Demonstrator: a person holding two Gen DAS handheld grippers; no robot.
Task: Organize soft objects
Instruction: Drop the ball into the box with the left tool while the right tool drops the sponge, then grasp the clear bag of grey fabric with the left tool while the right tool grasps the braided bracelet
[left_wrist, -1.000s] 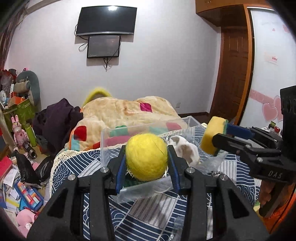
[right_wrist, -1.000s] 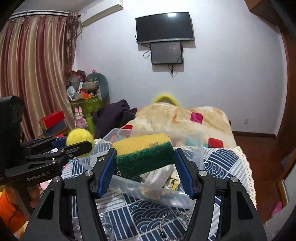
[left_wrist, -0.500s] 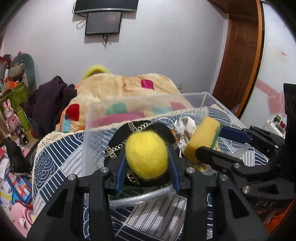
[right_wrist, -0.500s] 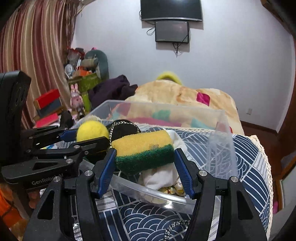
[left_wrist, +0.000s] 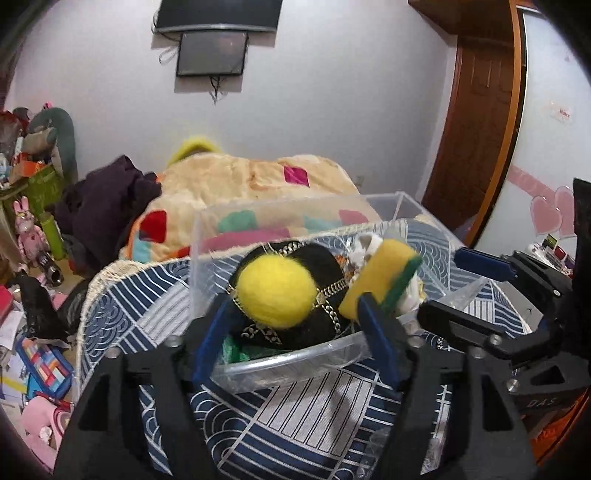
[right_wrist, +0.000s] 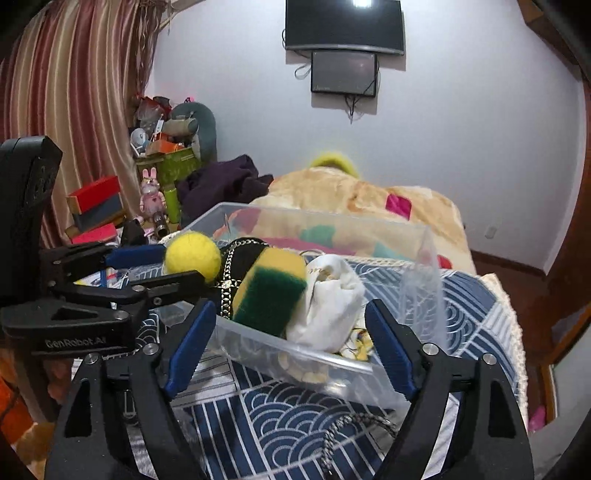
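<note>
A clear plastic bin (left_wrist: 280, 363) stands on the blue patterned bedspread. My left gripper (left_wrist: 295, 328) is open over the bin's near rim; the yellow felt ball (left_wrist: 276, 292) is loose between its fingers, on a black chain-trimmed bag (left_wrist: 325, 266). My right gripper (right_wrist: 290, 338) is open; the yellow-green sponge (right_wrist: 271, 291) is free of it, tilted inside the bin (right_wrist: 295, 354) beside a white cloth (right_wrist: 327, 302). The ball (right_wrist: 192, 254) and sponge (left_wrist: 380, 282) show in both views.
A beige quilt (left_wrist: 251, 184) with coloured patches lies behind the bin. A dark clothes pile (left_wrist: 103, 199) and toy clutter (left_wrist: 33, 236) sit to the left. A wooden door (left_wrist: 476, 122) is at the right. A chain (right_wrist: 354, 424) lies on the bedspread.
Both grippers came down over the bin and opened. The ball and the sponge were let go and now sit inside the bin.
</note>
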